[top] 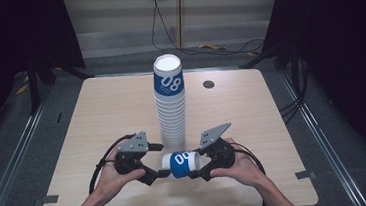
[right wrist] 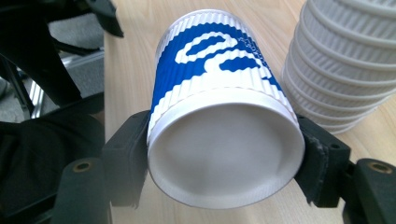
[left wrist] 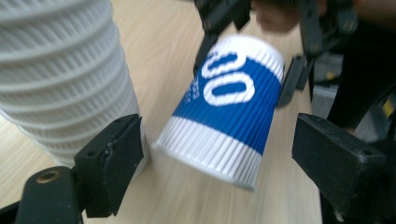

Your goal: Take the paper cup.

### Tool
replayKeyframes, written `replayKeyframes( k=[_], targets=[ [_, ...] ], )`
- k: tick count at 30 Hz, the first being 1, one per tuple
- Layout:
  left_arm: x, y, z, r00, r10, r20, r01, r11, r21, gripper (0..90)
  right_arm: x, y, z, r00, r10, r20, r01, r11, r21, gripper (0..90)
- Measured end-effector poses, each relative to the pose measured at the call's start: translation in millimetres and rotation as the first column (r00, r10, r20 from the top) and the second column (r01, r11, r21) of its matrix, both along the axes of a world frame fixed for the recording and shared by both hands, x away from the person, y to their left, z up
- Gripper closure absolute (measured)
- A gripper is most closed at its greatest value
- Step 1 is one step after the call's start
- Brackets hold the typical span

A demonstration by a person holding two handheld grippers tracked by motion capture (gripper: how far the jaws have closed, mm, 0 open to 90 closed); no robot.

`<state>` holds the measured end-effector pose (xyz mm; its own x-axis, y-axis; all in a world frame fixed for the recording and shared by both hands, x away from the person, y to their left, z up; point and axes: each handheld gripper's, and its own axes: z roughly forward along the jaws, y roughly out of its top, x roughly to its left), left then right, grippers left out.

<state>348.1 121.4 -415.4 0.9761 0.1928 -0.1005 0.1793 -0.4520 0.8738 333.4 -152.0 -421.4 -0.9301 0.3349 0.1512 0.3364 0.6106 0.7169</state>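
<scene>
A blue and white ribbed paper cup [top: 180,164] lies on its side in the air just above the table's near edge, in front of a tall stack of upturned white cups [top: 170,101]. My right gripper [top: 198,163] is shut on the cup's closed base end [right wrist: 224,163], one jaw on each side. My left gripper [top: 160,160] is open. Its jaws stand wide apart on either side of the cup's wide end [left wrist: 219,112] without touching it. The left jaw is close beside the stack [left wrist: 60,70]. The right gripper [left wrist: 247,63] is at the far end of the cup in the left gripper view.
The light wooden table [top: 111,109] has a small round black disc [top: 208,84] at the back right. The stack's top cup carries a blue band. Cables lie on the floor beyond the far edge. Both of the person's hands are at the near edge.
</scene>
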Motion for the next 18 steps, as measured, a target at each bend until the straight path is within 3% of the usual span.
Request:
replayKeyframes(
  k=[7,10,18],
  targets=[
    [1.6,4.3,-4.5,0.9998,0.016,-0.014,-0.016,0.9994,-0.032,16.2,-1.3,-8.0,-3.0,0.9991,-0.038,0.020,0.036,0.9958,0.084,29.2],
    [1.9,3.5,-6.4,0.9996,0.009,-0.027,-0.010,0.9991,-0.041,16.2,0.1,-12.6,-5.2,0.9988,-0.049,0.003,0.048,0.9899,0.133,29.2],
    [4.4,7.5,-8.4,0.9989,0.014,-0.045,-0.018,0.9947,-0.101,16.1,-0.8,-15.9,-10.3,0.9977,-0.068,-0.005,0.067,0.9778,0.198,29.2]
  ],
)
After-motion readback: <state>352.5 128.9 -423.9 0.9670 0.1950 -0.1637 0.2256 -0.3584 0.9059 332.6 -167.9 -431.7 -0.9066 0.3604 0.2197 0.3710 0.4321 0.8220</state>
